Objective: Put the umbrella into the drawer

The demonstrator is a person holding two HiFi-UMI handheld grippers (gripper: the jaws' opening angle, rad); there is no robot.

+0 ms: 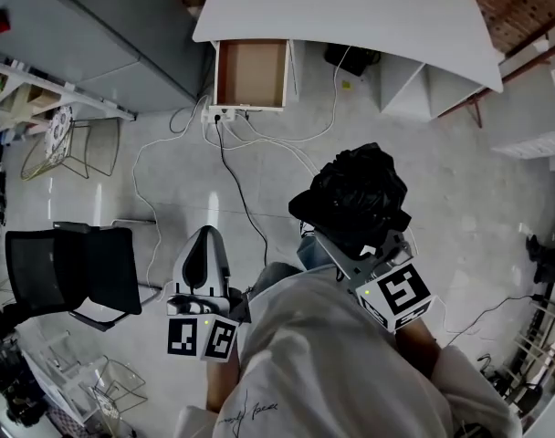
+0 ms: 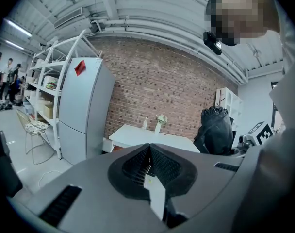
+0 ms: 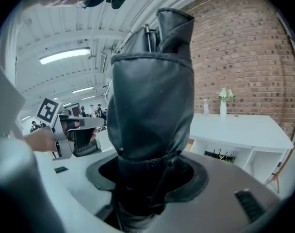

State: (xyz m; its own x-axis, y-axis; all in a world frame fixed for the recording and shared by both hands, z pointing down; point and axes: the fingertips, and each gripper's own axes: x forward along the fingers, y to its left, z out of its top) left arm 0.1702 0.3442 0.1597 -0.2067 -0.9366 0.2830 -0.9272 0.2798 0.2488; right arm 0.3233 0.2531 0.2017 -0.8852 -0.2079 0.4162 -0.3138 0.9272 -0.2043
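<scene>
Two tools are in your hands, and only one carries anything. The right tool (image 3: pixel 146 176) is clenched on the umbrella (image 1: pixel 355 194), a folded black one bunched in its fabric, whose lower part sits between the jaws while the rest stands up above them. The left tool (image 1: pixel 205 240) has its jaws pressed together with nothing between them. The drawer (image 1: pixel 252 71) stands pulled open under the near edge of the white counter (image 1: pixel 350 12), well apart from you across a pale floor, and its brown inside looks bare. The step in hand appears to be carrying the umbrella to that drawer. To do it well, hold the grip firm, since the loose fabric could let the bundle slip or sag. Step clear of the cables (image 1: pixel 246 199) running from the power strip (image 1: pixel 227 113) just in front of the drawer. Approach the drawer squarely, tip the umbrella so that it lies along the drawer, and lower it inside before letting go. The empty left tool could steady the drawer front. A black chair (image 1: pixel 72 263) stands to your left. No brand or words can be read: each tool shows black-and-white square markers (image 1: pixel 401 295), the grey fridge (image 2: pixel 82 106) bears a red tag (image 2: pixel 79 67) without legible print, and the script on your shirt is too small to read.
</scene>
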